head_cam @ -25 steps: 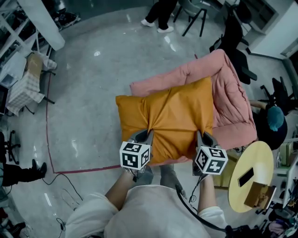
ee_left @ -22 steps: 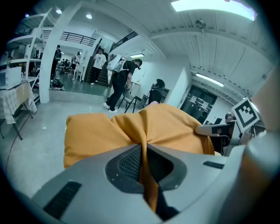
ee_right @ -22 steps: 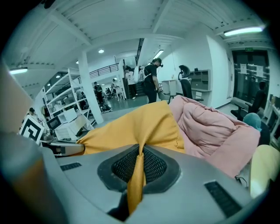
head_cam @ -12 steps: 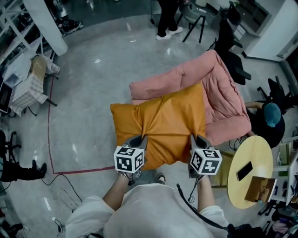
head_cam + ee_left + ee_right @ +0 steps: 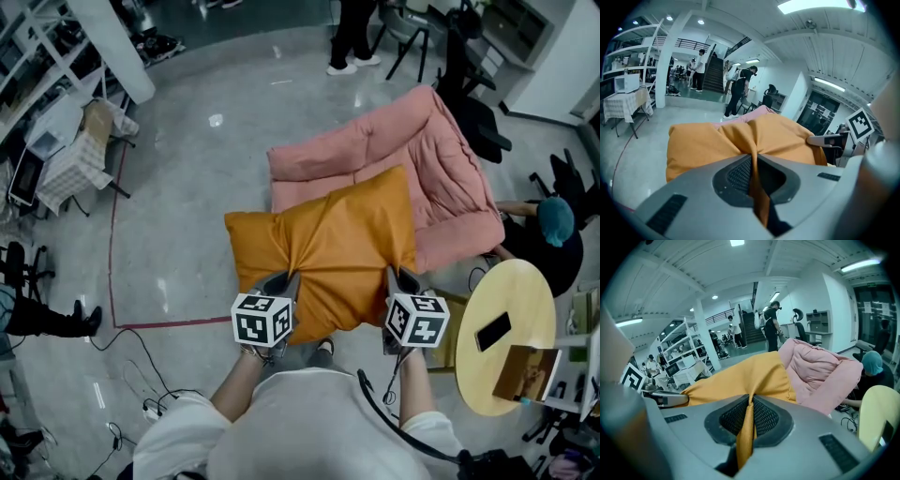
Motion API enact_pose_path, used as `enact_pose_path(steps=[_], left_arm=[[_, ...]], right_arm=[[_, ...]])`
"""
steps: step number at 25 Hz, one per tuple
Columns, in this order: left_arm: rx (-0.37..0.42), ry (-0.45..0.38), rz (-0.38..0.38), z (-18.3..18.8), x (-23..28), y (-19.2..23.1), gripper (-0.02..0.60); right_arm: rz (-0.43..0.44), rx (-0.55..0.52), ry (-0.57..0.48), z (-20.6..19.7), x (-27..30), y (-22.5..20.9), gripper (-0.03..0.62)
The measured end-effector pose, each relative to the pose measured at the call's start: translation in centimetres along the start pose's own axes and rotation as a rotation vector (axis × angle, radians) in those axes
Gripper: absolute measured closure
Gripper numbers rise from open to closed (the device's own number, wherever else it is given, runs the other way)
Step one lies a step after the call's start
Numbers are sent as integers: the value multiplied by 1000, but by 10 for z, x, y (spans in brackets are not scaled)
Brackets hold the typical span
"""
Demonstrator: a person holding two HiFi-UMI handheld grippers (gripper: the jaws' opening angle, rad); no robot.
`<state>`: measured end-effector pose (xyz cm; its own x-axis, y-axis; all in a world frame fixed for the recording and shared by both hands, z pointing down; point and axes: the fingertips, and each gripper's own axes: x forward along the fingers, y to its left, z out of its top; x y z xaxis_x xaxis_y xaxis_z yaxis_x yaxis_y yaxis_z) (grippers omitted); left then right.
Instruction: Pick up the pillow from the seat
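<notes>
A large orange pillow hangs in the air in front of the pink cushioned seat, overlapping its front edge in the head view. My left gripper is shut on the pillow's near edge at the left, a fold of orange fabric pinched between its pads. My right gripper is shut on the near edge at the right, with a pleat of the fabric caught between its pads. The pillow fills the middle of both gripper views, and the pink seat shows behind it.
A round yellow side table with a phone stands at my right. A person in a teal cap sits past the seat. Another person stands beyond it. A red floor line and a covered table lie left.
The pillow stays gripped at both near corners. Seat and pillow have shifted slightly in the head view as the view moved, and the pillow now overlaps less of the seat.
</notes>
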<state>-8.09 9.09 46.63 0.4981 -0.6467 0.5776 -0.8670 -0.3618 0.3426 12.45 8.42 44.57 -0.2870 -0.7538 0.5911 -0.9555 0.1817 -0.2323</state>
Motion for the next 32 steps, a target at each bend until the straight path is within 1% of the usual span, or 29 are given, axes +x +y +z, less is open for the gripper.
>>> enact_pose_path(steps=[7, 14, 19, 23, 27, 32], left_arm=[[-26, -9, 80, -29, -31, -6, 565], [-62, -40, 164, -41, -75, 17, 565], [-106, -82, 216, -45, -114, 50, 565], [-143, -110, 247, -55, -153, 85, 565], [-175, -122, 281, -68, -197, 130, 563], [-213, -129, 334, -88, -243, 179, 564]], right_arm=[[70, 2, 7, -24, -10, 11, 556], [167, -35, 14, -28, -6, 55, 556], [224, -83, 24, -25, 2, 106, 556], [259, -128, 33, -28, 7, 159, 556], [295, -158, 49, -39, 17, 223, 554], [347, -153, 85, -63, 29, 286, 554]])
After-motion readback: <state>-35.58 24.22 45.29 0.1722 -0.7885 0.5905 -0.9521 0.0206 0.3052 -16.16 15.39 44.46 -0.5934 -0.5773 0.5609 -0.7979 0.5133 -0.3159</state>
